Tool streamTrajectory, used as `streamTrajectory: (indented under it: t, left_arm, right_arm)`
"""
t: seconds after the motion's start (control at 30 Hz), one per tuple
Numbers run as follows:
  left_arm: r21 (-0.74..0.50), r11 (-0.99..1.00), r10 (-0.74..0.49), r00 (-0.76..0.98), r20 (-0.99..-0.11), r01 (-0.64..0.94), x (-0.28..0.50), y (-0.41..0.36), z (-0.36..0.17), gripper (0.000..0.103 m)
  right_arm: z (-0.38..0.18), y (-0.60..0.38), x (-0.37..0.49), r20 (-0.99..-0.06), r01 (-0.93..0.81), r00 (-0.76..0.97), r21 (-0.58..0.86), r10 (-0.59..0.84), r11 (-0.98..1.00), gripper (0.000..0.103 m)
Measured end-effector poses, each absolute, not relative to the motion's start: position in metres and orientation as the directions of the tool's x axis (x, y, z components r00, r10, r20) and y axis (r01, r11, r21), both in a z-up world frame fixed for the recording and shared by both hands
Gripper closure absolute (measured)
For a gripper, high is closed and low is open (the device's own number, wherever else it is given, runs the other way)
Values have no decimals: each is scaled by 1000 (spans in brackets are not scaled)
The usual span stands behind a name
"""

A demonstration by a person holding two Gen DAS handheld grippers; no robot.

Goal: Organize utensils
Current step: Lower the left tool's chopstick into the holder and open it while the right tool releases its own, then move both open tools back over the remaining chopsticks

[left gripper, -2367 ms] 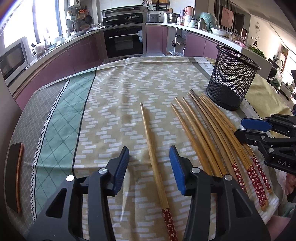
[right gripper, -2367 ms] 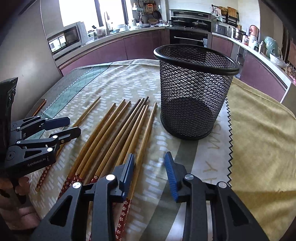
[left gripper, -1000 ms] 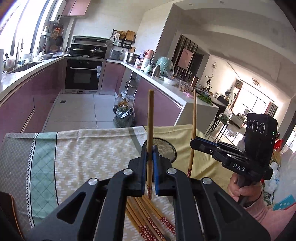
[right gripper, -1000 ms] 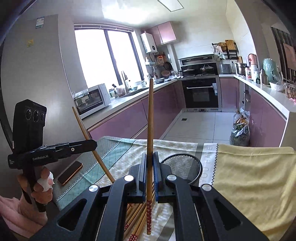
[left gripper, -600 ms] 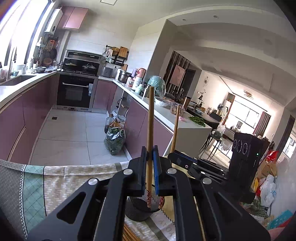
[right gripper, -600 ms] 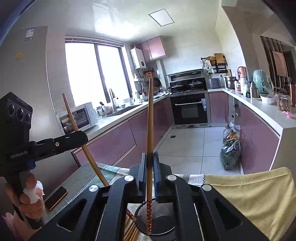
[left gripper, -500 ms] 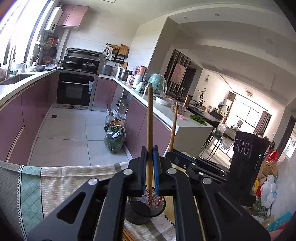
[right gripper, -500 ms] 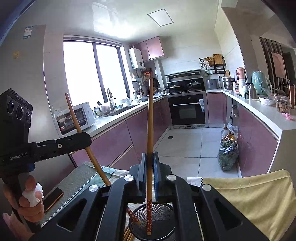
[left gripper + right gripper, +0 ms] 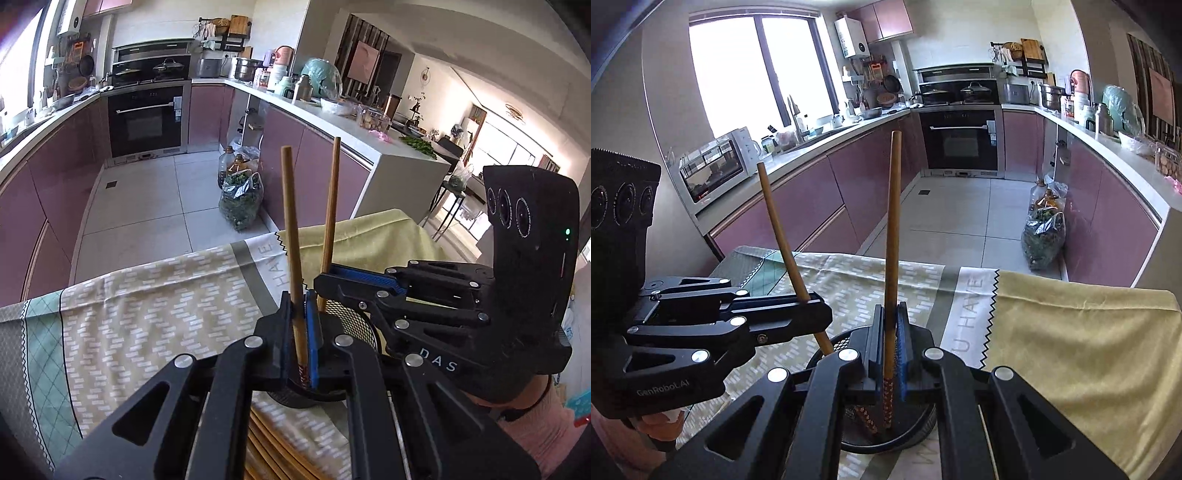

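Observation:
My left gripper [image 9: 299, 332] is shut on a wooden chopstick [image 9: 291, 236] held upright, red patterned end down inside the black mesh basket [image 9: 354, 325]. My right gripper [image 9: 890, 347] is shut on a second chopstick [image 9: 891, 236], also upright with its red end inside the basket [image 9: 908, 435]. In the left wrist view the right gripper [image 9: 325, 280] and its chopstick [image 9: 330, 206] stand just right of mine. In the right wrist view the left gripper [image 9: 816, 308] holds its chopstick [image 9: 779, 236] tilted, its tip in the basket. Several more chopsticks [image 9: 273, 446] lie on the table.
The table has a patterned cloth [image 9: 147, 325] and a yellow cloth [image 9: 1071, 339] on the right. Beyond the table's far edge are the kitchen floor, purple cabinets and an oven [image 9: 960, 136]. A bag of greens [image 9: 1043, 236] sits on the floor.
Both grippers have lowered their chopsticks further into the basket, and the views have tilted down toward the table. Both stay shut on their chopsticks.

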State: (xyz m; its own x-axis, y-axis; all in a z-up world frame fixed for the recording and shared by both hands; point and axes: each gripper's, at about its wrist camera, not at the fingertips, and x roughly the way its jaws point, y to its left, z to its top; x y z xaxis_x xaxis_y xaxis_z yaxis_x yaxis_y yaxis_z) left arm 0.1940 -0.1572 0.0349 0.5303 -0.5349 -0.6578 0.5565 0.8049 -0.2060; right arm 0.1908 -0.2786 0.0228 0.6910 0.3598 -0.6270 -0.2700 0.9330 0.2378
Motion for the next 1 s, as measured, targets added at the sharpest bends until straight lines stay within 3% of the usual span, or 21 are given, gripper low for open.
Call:
streamTrajectory:
  t: [0.07, 0.17, 0.5, 0.67, 1.0]
  left_arm:
    - [-197, 812, -523, 537, -662, 549, 201, -157, 29, 91]
    - [-190, 826, -508, 554, -660, 531, 203, -157, 26, 71]
    - [-97, 874, -443, 698, -562, 477, 153, -110, 35, 53]
    - [-68, 891, -400, 704, -587, 450, 124, -81, 16, 50]
    - [-95, 909, -337, 582, -740, 405, 97, -53, -73, 50]
  right_arm:
    - [21, -277, 191, -627, -264, 691, 242, 358, 934, 95]
    - [21, -277, 190, -618, -249, 703, 248, 351, 936, 93]
    - [43, -274, 132, -508, -328, 760, 237, 405, 914, 70]
    - [35, -256, 91, -515, -421, 715, 223, 473, 879, 63]
    - [-42, -227, 83, -691, -380, 568, 260, 446, 887, 63]
